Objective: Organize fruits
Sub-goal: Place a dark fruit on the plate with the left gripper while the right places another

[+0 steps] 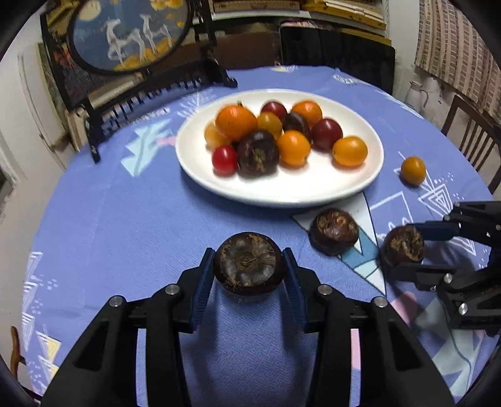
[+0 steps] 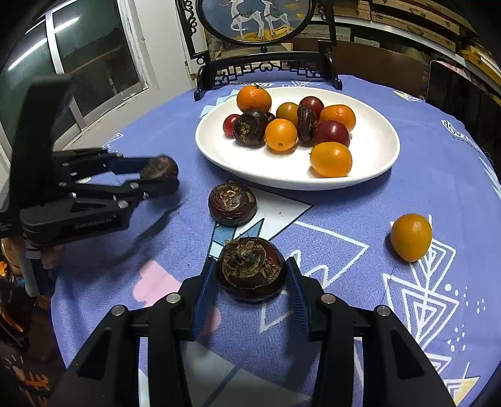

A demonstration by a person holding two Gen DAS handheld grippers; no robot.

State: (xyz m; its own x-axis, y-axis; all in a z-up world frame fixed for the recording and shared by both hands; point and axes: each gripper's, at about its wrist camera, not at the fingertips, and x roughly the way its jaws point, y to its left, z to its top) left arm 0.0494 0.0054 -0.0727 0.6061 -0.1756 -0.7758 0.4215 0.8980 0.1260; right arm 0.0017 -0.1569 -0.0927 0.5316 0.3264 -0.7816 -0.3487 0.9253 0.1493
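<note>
A white plate [image 1: 313, 188] [image 2: 369, 150] holds several oranges, red tomatoes and dark brown water chestnuts. My left gripper [image 1: 249, 266] is shut on a dark water chestnut [image 1: 249, 263], which also shows in the right wrist view [image 2: 159, 167]. My right gripper [image 2: 250, 272] is shut on another water chestnut [image 2: 250, 269], seen from the left wrist at the right edge [image 1: 404, 244]. A third water chestnut [image 1: 333, 231] [image 2: 232, 203] lies loose on the cloth between them, in front of the plate. A loose small orange [image 1: 413, 170] [image 2: 410, 237] lies right of the plate.
The round table has a blue patterned cloth [image 1: 125, 219] [image 2: 438, 175]. A black-framed round deer screen [image 1: 125, 37] [image 2: 256, 22] stands behind the plate. A wooden chair [image 1: 472, 141] is at the right, a window [image 2: 87, 56] at the left.
</note>
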